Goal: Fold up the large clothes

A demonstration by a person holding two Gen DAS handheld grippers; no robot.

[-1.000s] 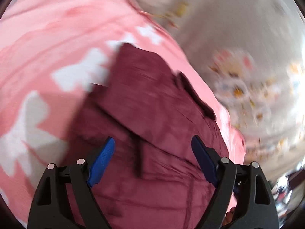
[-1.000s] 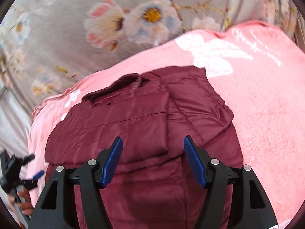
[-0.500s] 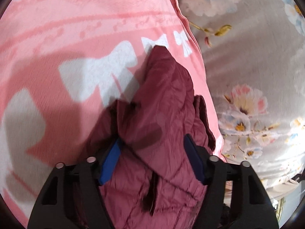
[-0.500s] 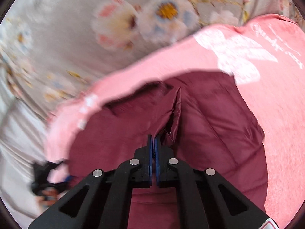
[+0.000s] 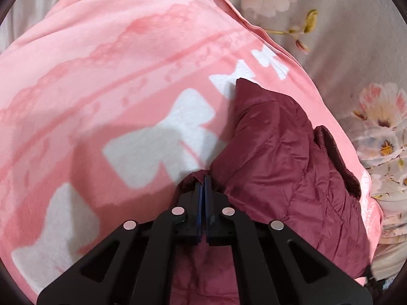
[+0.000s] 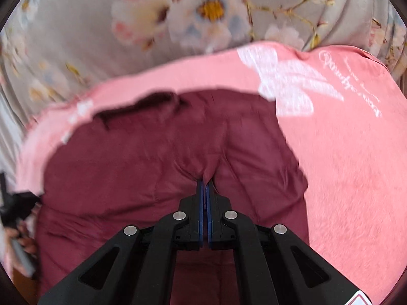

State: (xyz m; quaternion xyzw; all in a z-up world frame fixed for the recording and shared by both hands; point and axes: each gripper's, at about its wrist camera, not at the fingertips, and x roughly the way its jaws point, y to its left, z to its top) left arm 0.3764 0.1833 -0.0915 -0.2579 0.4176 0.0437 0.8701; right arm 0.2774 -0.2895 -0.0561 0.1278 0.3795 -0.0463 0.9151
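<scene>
A maroon quilted jacket (image 5: 274,157) lies partly folded on a pink blanket (image 5: 106,76). My left gripper (image 5: 204,178) is shut on a fold at the jacket's left edge. In the right wrist view the jacket (image 6: 142,157) spreads across the middle, its dark collar (image 6: 142,104) at the far side. My right gripper (image 6: 205,181) is shut on a pinch of the jacket's fabric near its middle. The fabric rises in a ridge from the jaws.
The pink blanket (image 6: 343,152) has white bow prints and lies on a grey floral bedsheet (image 6: 203,12). The blanket's edge runs just behind the collar. The other hand and its gripper (image 6: 15,211) show at the left edge of the right wrist view.
Both grippers were open above the jacket one second ago. The right one closed on the fabric first, then the left one closed on the jacket's edge. The jacket is bunched and lifted.
</scene>
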